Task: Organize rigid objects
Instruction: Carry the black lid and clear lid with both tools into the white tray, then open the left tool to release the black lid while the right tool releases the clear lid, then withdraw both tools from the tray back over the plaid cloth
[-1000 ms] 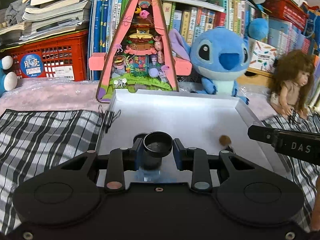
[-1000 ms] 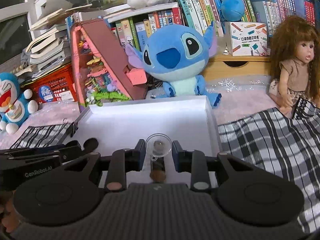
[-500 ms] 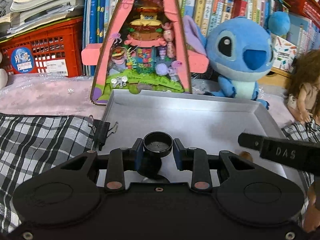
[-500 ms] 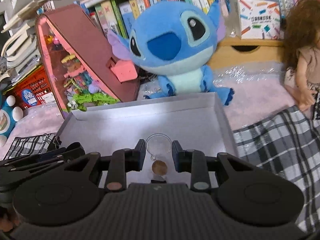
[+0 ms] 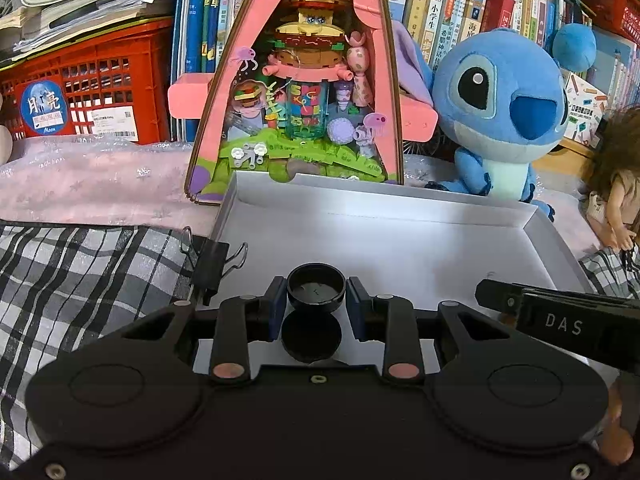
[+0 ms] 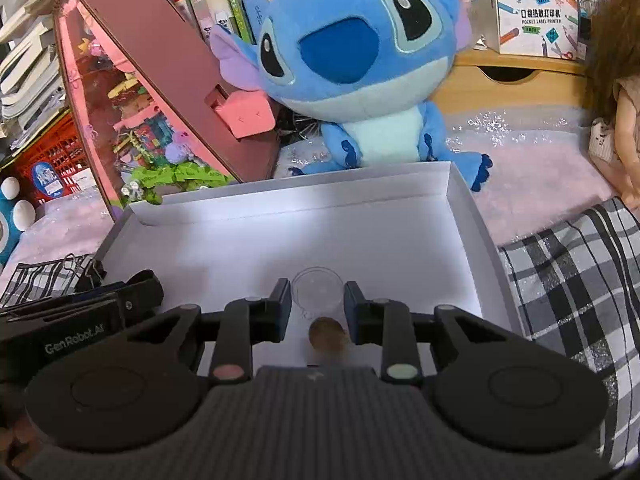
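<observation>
Grippers over white box

Binder clip (image 5: 210,266) sits on the box's left wall (image 5: 224,216), by the plaid cloth (image 5: 88,272). Left gripper (image 5: 316,306) clamps a black bottle (image 5: 316,290), upright over the box floor near the front. Right gripper (image 6: 317,306) squeezes a clear vial (image 6: 317,290), cork (image 6: 328,333) toward the camera, low over the same box (image 6: 460,200). Stitch plush (image 6: 352,60) sits beyond the far wall.

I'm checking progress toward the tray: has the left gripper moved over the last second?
Yes. The left gripper, shut on the black cap, has gone forward and down: the white tray's far wall and the pink toy house loom larger.
</observation>
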A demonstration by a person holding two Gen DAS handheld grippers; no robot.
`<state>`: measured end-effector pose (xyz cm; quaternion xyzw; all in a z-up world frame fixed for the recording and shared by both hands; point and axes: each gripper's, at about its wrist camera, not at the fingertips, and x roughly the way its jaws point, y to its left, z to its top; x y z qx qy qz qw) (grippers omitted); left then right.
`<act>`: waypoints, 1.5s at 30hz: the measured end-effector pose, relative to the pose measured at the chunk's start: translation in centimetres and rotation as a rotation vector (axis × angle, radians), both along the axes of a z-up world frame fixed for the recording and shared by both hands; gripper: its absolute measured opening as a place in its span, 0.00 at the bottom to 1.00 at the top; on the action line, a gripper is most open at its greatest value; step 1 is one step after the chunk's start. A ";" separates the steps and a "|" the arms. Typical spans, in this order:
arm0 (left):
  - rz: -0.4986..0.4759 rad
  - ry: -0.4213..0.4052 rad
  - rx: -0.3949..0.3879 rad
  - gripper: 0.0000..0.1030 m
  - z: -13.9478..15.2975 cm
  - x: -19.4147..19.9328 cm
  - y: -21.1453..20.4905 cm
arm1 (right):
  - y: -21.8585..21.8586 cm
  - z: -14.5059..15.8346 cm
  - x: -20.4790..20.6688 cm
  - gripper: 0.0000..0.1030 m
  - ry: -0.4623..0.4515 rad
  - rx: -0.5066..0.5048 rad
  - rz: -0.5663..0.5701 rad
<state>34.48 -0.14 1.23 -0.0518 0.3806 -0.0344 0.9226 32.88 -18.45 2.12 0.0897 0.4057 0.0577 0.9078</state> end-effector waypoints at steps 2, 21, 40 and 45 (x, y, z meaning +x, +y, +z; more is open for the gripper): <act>0.002 0.006 -0.002 0.29 -0.2 0.1 0.0 | -0.1 0.0 0.1 0.32 -0.002 0.004 -0.001; -0.026 -0.046 0.041 0.65 1.7 -2.4 0.2 | -1.4 0.5 -1.1 0.74 -0.045 0.062 -0.020; -0.114 -0.158 0.016 0.75 4.9 -13.4 0.2 | -3.2 4.1 -9.9 0.96 -0.207 0.054 0.050; -0.118 -0.161 -0.013 0.75 4.9 -15.8 0.1 | -3.4 4.3 -12.3 0.97 -0.226 0.042 0.058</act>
